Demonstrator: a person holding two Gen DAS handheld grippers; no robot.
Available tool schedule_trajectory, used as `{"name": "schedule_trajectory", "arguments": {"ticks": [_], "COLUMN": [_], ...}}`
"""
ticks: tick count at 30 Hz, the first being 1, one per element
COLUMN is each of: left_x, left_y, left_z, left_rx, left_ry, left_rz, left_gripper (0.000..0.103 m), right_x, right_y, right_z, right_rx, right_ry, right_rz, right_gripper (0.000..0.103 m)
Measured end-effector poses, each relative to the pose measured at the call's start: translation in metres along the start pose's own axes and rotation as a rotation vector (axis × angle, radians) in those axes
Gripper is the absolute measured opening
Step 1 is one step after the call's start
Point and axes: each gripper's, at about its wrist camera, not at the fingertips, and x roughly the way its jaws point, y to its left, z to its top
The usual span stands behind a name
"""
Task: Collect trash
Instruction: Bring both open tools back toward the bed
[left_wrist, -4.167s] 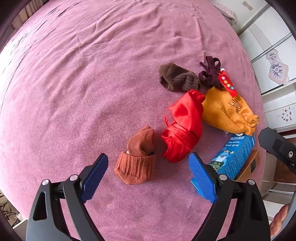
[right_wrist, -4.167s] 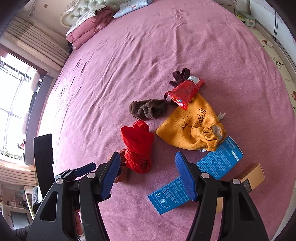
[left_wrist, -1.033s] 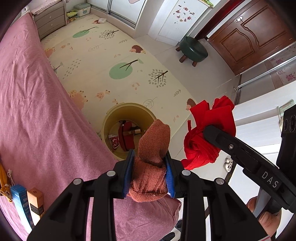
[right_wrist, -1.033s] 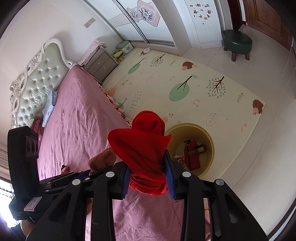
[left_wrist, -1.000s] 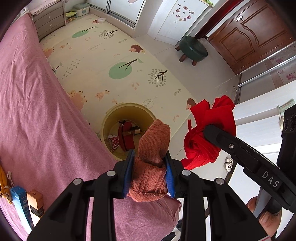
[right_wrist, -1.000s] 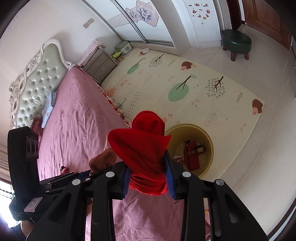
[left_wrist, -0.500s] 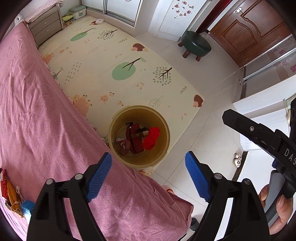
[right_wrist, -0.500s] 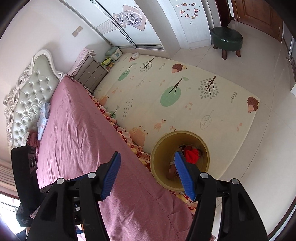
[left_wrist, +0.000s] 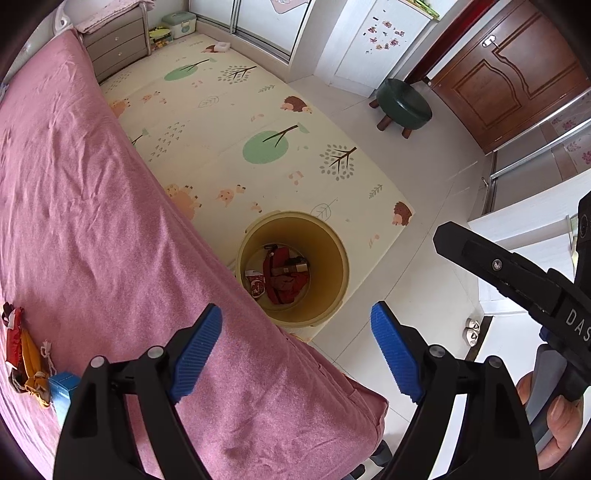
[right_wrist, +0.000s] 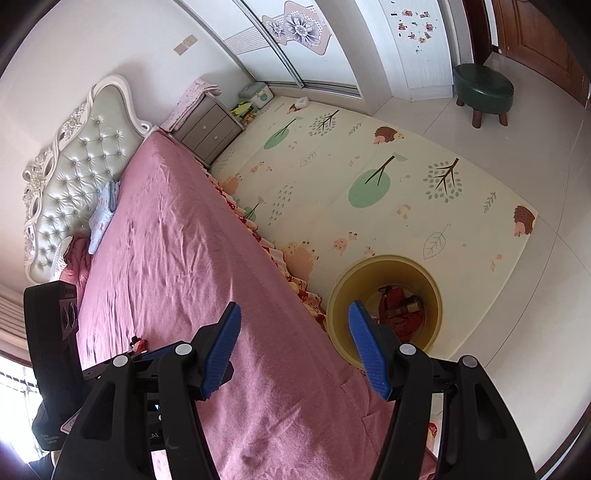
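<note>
Yellow bin (left_wrist: 334, 258): round, on the floor beside the bed (left_wrist: 92, 221), at the play mat's (left_wrist: 240, 122) edge
Trash in bin: red items (left_wrist: 284, 277) at the bottom
Left tongs (left_wrist: 295, 350): wide apart, nothing between the blue pads
Right tongs (right_wrist: 293, 345): apart, empty, above the bed edge
Bed: pink cover; orange pouch (left_wrist: 31, 362) and blue box (left_wrist: 61, 387) lie at its far left

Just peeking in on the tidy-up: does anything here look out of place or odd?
A few things still lie on the pink bed near its edge: an orange pouch, a red wrapper and a blue box. The yellow bin on the floor stands upright, with red things inside.
</note>
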Motion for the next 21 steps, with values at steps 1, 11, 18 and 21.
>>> {"name": "schedule_trajectory", "arguments": {"ticks": [1, 11, 18, 21], "left_x": [-0.005, -0.054, -0.073, -0.080], "left_y": [0.005, 0.071, 0.131, 0.155], "left_z": [-0.004, -0.061, -0.115, -0.136], "left_rx": [-0.007, -0.115, -0.220, -0.262], "left_ry": [-0.006, -0.052, -0.050, -0.044], "left_rz": [0.007, 0.064, 0.118, 0.137], "left_gripper": [0.082, 0.082, 0.082, 0.082], "right_x": [0.000, 0.014, 0.032, 0.040], "right_y": [0.007, 0.090, 0.145, 0.165], "right_z": [-0.003, -0.044, -0.083, -0.098], "right_rx": [-0.010, -0.137, -0.222, -0.248], "right_ry": [0.005, 0.083, 0.151, 0.175], "right_rz": [0.006, 0.086, 0.129, 0.140], "right_gripper": [0.060, 0.060, 0.060, 0.060]}}
